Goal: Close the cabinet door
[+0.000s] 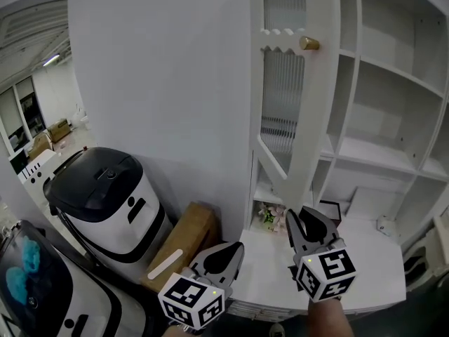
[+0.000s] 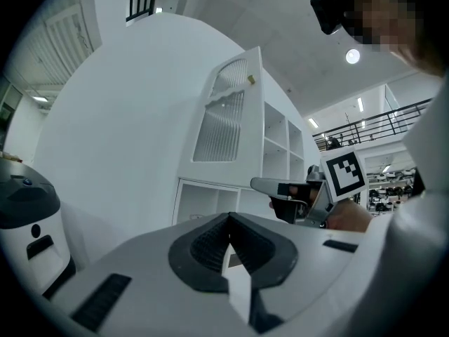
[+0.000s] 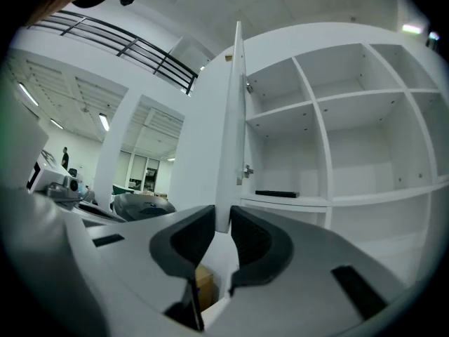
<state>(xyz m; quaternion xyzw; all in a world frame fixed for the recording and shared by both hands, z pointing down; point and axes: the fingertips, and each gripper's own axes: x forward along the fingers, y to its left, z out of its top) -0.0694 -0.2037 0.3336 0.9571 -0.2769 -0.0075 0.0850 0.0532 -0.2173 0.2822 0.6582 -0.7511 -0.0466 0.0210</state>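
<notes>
Right tongs (image 3: 223,220) clamp flat white ribbed-glass cabinet door (image 1: 309,118) edge; left tongs (image 2: 228,217) together.

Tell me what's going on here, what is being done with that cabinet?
A person holding tongs in each hand faces a white cabinet. The cabinet door stands wide open, leaving the shelves exposed. The right tongs are pinched on the door's lower edge, near its bottom corner. The left tongs are shut and empty, held low beside them and touching nothing. The door is not yet closed.
</notes>
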